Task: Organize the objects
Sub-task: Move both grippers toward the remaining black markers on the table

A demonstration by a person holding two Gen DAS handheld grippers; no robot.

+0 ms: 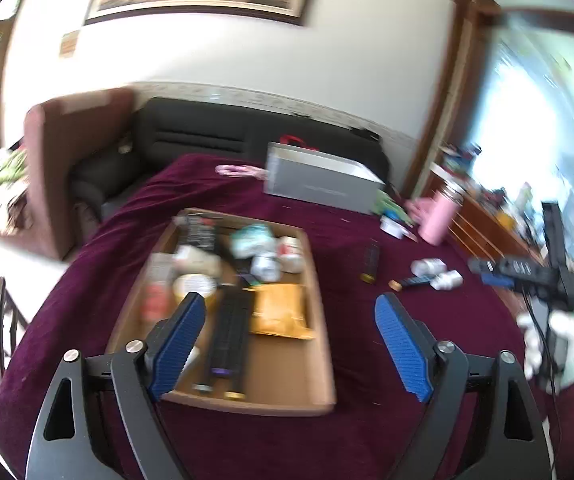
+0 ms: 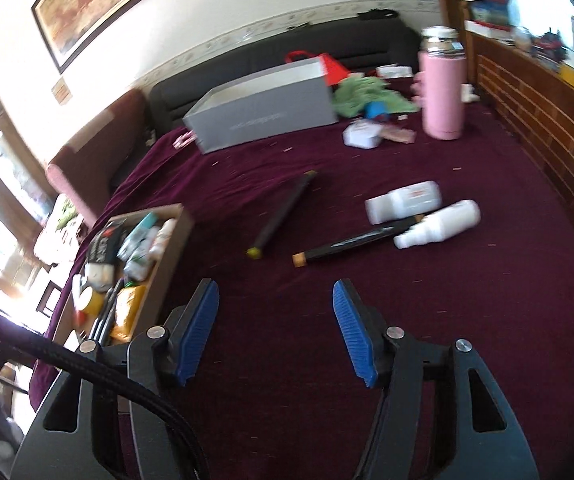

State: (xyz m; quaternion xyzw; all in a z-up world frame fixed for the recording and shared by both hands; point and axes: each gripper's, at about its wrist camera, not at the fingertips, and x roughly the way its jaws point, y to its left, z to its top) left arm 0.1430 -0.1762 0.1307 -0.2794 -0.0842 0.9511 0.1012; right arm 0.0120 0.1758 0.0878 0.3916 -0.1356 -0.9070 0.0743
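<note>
A: Left wrist view. What lies under the left gripper (image 1: 291,344)?

B: Its blue pads (image 1: 179,344) stand wide apart with nothing between them, poised above the near end of a shallow cardboard tray (image 1: 319,384) on a maroon cloth (image 1: 367,432). The tray's near right corner sits between the two fingers. Inside lie a long black bar (image 1: 229,340), an orange packet (image 1: 283,312), a yellow-lidded jar (image 1: 193,286) and blurred white items at the far end. The near part of the tray floor is bare.

A: And to the right of the tray?

B: Open cloth, then a dark stick (image 1: 371,260), two white bottles (image 1: 439,274), a pink flask (image 1: 441,218) and, far, a grey box (image 1: 323,180). The right gripper (image 1: 491,270) appears at the right edge, held by a white-gloved hand (image 1: 553,344).

A: Right wrist view?

B: The right gripper (image 2: 275,328) also hangs with its fingers apart and empty over bare cloth (image 2: 287,400). The tray (image 2: 171,248) is at the left, its right wall just beside the left finger. Ahead lie the dark stick (image 2: 283,212), a black marker with a tan cap (image 2: 359,242) and the two white bottles (image 2: 423,212), the marker's far end touching them. Beyond them, clear cloth runs to the grey box (image 2: 263,108) and pink flask (image 2: 443,88). A wooden slatted panel (image 2: 539,140) borders the cloth on the right.
</note>
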